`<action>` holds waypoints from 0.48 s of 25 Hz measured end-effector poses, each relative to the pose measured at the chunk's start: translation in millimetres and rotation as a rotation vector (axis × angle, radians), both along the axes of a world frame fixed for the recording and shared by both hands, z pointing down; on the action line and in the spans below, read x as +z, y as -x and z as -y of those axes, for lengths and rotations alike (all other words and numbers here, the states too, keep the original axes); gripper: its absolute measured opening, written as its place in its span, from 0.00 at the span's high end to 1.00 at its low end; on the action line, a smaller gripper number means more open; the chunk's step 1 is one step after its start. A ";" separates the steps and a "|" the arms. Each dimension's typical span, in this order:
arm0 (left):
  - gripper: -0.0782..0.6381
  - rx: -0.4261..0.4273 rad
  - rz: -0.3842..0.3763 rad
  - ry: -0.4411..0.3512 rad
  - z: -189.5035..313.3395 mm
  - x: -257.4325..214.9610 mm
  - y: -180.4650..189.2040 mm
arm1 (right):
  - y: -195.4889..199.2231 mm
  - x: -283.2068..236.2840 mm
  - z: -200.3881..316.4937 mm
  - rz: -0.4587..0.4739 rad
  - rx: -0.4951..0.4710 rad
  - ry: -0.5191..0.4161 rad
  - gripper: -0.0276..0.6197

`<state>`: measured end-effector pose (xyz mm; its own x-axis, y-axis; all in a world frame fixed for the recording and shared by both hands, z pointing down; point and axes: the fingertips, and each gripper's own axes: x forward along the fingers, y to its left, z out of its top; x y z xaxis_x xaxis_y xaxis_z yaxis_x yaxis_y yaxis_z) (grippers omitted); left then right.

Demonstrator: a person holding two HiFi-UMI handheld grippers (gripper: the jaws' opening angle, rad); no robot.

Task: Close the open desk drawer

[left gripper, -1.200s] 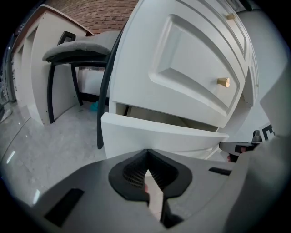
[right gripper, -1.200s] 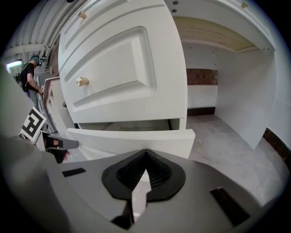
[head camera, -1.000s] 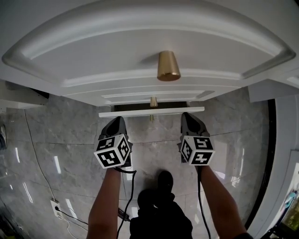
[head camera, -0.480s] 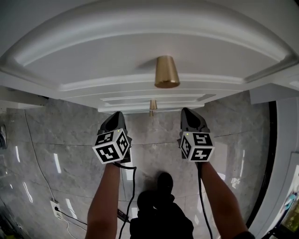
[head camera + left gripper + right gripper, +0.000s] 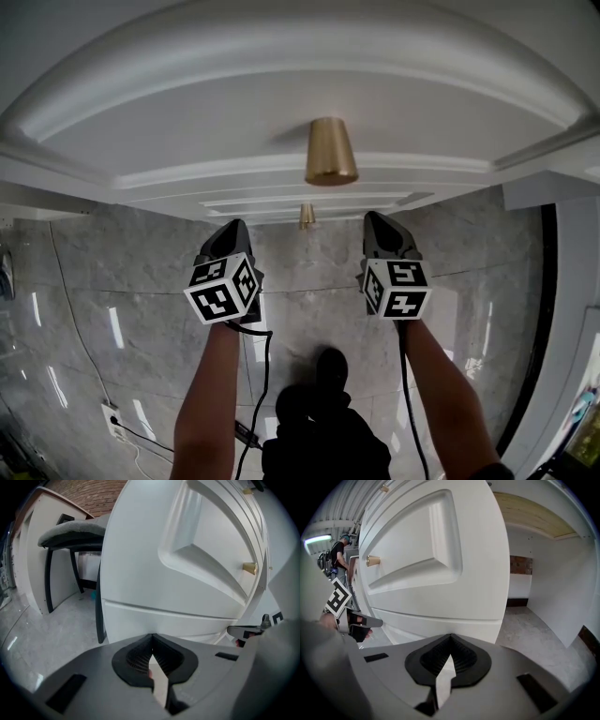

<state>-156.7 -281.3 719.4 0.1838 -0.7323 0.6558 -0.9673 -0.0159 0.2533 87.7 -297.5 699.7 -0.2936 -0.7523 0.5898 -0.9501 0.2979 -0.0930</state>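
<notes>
Smooth white painted drawer front [image 5: 234,112], satin brass-coloured metal cone knob [image 5: 331,153].
Grey marble-look floor tiles [image 5: 112,281] gleam glossy, mirroring light streaks.

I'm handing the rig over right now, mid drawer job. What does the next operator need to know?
Left gripper: fingers together, nothing held, tips up against the drawer front; contact unclear.
Right gripper: the same, on the other side of the small knob.
Drawer: in the head view it lies flush under the fronts above, with no gap showing.
Done: the drawer looks closed.
Left: probably just confirm it is fully seated, then back both grippers off.
</notes>
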 end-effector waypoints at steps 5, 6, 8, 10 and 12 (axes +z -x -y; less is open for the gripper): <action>0.88 -0.002 -0.001 -0.002 0.5 -0.1 0.4 | 0.0 0.4 0.2 0.004 -0.013 0.015 0.95; 0.88 -0.001 0.000 -0.002 0.5 0.0 0.4 | 0.1 0.5 0.2 0.001 -0.015 0.017 0.95; 0.88 0.003 0.001 -0.002 0.5 0.1 0.3 | 0.1 0.6 0.2 -0.003 -0.016 0.022 0.95; 0.88 0.007 0.002 -0.001 0.4 0.1 0.0 | -0.1 0.6 0.1 -0.009 -0.016 0.023 0.95; 0.88 0.008 0.003 -0.001 0.2 0.1 0.0 | -0.1 0.8 0.0 -0.009 -0.017 0.024 0.95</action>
<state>-156.7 -281.5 719.5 0.1879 -0.7313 0.6557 -0.9678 -0.0238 0.2507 87.9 -297.5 700.4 -0.3003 -0.7328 0.6106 -0.9459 0.3113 -0.0915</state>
